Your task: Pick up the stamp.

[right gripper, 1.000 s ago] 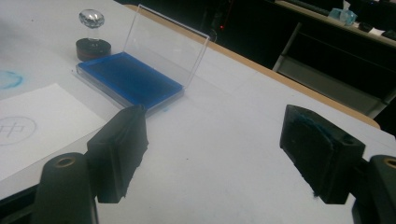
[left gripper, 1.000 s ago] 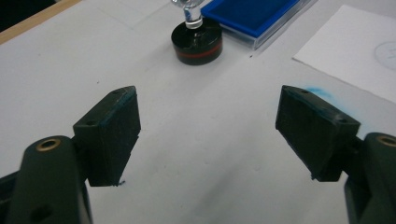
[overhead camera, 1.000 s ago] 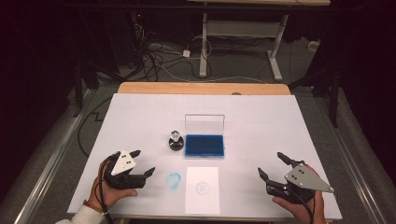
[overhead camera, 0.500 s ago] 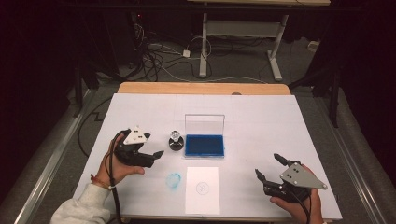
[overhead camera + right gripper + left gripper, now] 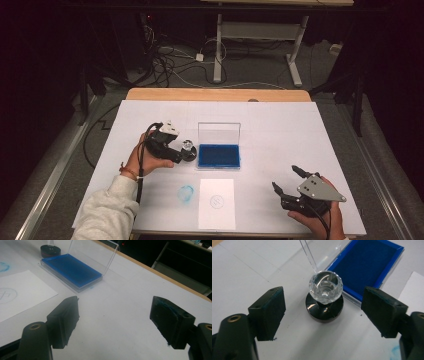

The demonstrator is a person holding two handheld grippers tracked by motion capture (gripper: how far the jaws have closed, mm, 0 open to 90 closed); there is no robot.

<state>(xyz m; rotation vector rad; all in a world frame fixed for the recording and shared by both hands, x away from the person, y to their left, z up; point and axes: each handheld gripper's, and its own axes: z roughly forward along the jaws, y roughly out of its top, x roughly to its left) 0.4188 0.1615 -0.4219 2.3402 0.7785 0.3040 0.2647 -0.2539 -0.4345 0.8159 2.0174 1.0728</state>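
Observation:
A stamp (image 5: 188, 148) with a clear faceted knob and a round black base (image 5: 325, 311) stands upright just left of the blue ink pad (image 5: 219, 155). The pad's clear lid (image 5: 219, 133) stands raised. My left gripper (image 5: 180, 151) is open, its jaws either side of the stamp and not touching it (image 5: 324, 298). My right gripper (image 5: 285, 178) rests open near the front right, nothing between its jaws (image 5: 116, 305). A white paper (image 5: 216, 203) with a faint blue round print lies in front of the pad.
A blue ink smudge (image 5: 186, 194) marks the white table cover (image 5: 280, 125) left of the paper. The table's wooden edge (image 5: 215, 94) runs along the back. Beyond it are cables and desk legs (image 5: 217, 55) on the floor.
My left hand has moved from the front left corner away and to the right, bringing its open jaws around the stamp. The right hand has stayed put.

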